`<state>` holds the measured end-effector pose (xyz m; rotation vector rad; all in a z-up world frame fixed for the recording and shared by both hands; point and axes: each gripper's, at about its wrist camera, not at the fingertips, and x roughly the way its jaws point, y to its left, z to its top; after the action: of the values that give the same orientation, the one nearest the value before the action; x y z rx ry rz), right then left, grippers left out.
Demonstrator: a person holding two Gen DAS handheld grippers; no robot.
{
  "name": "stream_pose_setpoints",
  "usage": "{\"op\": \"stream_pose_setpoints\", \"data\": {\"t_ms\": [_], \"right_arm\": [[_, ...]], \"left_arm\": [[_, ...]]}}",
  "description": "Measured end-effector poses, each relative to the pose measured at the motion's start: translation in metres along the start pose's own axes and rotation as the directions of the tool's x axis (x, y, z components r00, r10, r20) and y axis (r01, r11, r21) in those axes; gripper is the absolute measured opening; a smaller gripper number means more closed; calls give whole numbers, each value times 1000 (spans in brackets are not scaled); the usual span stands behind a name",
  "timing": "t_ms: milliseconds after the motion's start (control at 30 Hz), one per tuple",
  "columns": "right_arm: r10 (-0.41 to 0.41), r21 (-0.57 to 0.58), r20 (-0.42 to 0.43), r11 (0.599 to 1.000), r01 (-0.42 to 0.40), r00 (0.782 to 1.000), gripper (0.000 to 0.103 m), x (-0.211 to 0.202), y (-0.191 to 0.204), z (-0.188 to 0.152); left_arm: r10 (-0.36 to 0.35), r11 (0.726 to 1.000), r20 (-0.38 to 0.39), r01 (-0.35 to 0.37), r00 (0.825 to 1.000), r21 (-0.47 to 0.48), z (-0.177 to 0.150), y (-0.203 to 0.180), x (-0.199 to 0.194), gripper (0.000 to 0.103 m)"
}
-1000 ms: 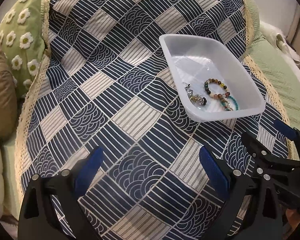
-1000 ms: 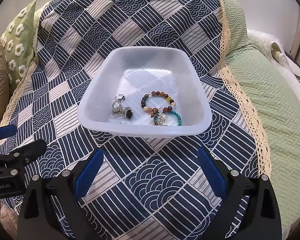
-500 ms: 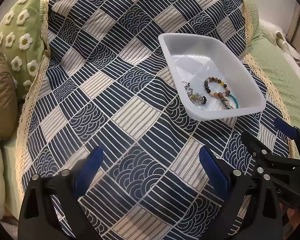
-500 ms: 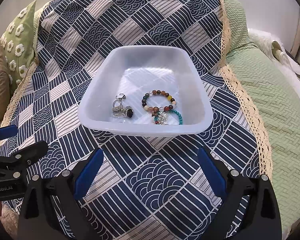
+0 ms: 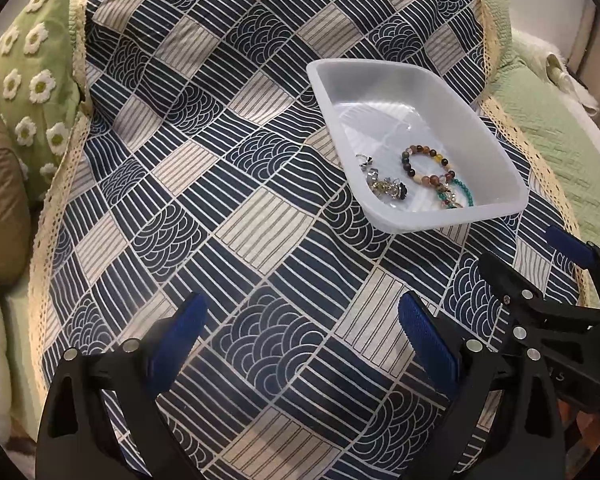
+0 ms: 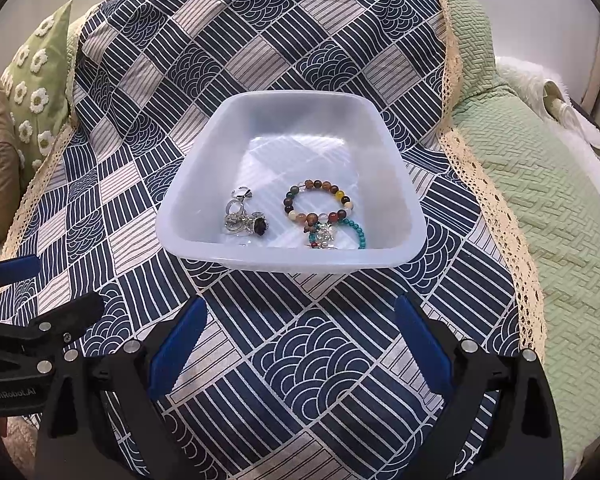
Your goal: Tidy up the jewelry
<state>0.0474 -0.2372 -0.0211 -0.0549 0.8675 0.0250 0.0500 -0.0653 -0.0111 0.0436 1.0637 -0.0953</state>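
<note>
A white plastic tray [image 6: 204,184] [image 5: 496,152] sits on the patterned cloth. Inside lie a brown beaded bracelet [image 6: 320,200] [image 5: 424,164], a teal beaded bracelet [image 6: 358,232] [image 5: 462,194] and a cluster of silver rings and charms [image 6: 246,220] [image 5: 384,186]. My right gripper [image 6: 300,340] is open and empty, just in front of the tray's near rim. My left gripper [image 5: 300,340] is open and empty over bare cloth, to the left of and nearer than the tray. Each gripper shows at the edge of the other's view.
The navy and cream patterned cloth [image 5: 220,200] covers a green quilted bed [image 6: 540,200]. A green daisy pillow [image 5: 32,80] and a brown cushion [image 5: 0,200] lie at the left. White fluffy fabric [image 6: 560,100] lies at the far right.
Both views have drawn back very slightly from the tray. The jewelry and tray have not moved, and both grippers stay open.
</note>
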Motion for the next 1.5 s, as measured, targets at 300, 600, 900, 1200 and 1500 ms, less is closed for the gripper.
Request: {"op": "stream_pose_setpoints", "data": {"t_ms": [300, 600, 900, 1200, 1500], "right_arm": [[0, -6, -1, 1000, 0, 1000, 93, 1, 0, 0], [0, -9, -5, 1000, 0, 1000, 93, 1, 0, 0], [-3, -12, -6, 1000, 3, 1000, 93, 1, 1, -1], [-6, -15, -10, 1000, 6, 1000, 93, 2, 2, -1], [-9, -27, -19, 1000, 8, 1000, 93, 5, 3, -1]], "left_arm": [[3, 1000, 0, -3, 1000, -1, 0, 1, 0, 92], [14, 1000, 1, -14, 1000, -6, 0, 3, 0, 92], [14, 1000, 6, -14, 1000, -11, 1, 5, -1, 92], [26, 1000, 19, -26, 999, -13, 1, 6, -4, 92], [56, 998, 37, -57, 998, 11, 2, 3, -5, 92]]}}
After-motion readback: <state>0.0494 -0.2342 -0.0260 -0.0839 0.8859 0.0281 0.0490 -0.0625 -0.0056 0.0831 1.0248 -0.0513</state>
